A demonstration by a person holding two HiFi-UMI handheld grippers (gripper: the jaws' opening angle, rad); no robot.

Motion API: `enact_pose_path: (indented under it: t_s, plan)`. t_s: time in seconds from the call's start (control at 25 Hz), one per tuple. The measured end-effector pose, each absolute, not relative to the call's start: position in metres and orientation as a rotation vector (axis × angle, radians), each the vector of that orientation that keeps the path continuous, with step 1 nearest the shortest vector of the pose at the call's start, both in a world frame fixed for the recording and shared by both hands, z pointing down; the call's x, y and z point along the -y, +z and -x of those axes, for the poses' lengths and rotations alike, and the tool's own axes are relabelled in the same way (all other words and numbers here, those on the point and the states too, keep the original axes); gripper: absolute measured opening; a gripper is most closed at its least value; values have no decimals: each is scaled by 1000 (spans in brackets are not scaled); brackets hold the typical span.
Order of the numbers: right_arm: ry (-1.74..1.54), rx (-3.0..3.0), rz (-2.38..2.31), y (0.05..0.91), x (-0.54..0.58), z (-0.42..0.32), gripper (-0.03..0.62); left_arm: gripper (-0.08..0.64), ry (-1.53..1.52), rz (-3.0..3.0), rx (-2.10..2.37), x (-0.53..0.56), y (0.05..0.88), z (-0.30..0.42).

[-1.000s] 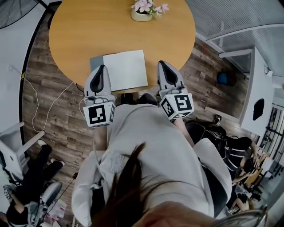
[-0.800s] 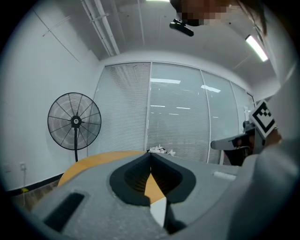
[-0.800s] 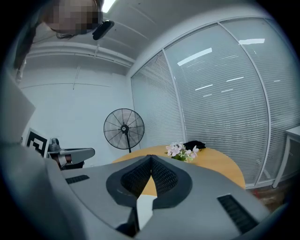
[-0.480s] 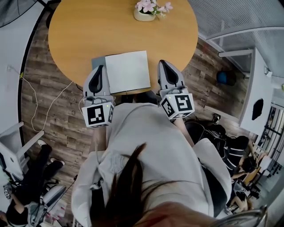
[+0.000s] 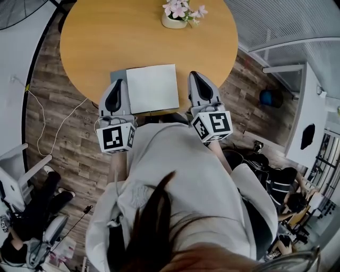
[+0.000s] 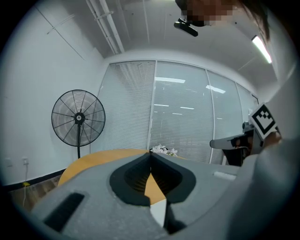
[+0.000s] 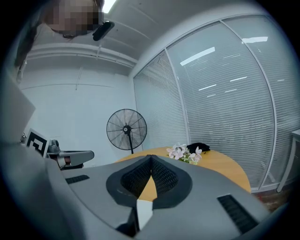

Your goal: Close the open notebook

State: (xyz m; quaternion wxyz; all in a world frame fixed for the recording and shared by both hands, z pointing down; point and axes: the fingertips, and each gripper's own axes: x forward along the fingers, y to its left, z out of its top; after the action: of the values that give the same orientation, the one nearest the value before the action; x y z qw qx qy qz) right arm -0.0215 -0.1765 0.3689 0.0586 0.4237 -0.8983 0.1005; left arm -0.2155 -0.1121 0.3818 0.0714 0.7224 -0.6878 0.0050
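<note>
Holding both tools at the near edge of the table, you have the left gripper and the right gripper pressed together at the tips, with nothing between the jaws of either. The notebook lies between them, just beside each, its white page up and a grey strip showing at its left side. With the jaws together you cannot pinch a page, so a push from the side may only slide the whole notebook over the smooth wood, perhaps off the near edge, which is close. A tip that digs under the page can crease or tear it. Farther away stands the flower pot, well apart; it seems at risk only from a very strong push.
</note>
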Motion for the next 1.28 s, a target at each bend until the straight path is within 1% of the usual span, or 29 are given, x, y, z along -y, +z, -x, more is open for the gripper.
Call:
enact_pose_path:
  t_s: [0.64, 0.96, 1.0, 1.04, 1.28]
  plan:
    - [299, 2749, -1222, 368, 185, 33, 3, 17, 45, -2101, 2071, 109, 393, 232]
    - [310, 2735, -1180, 375, 184, 39, 3, 25, 214, -1956, 1924, 77, 452, 258]
    - [309, 2732, -1172, 376, 183, 40, 3, 54, 236, -1932, 1910, 70, 462, 261]
    - [309, 2730, -1163, 377, 183, 42, 3, 110, 262, -1907, 1896, 63, 472, 264]
    - [296, 2713, -1115, 381, 178, 51, 3, 155, 316, -1761, 1721, 22, 537, 263]
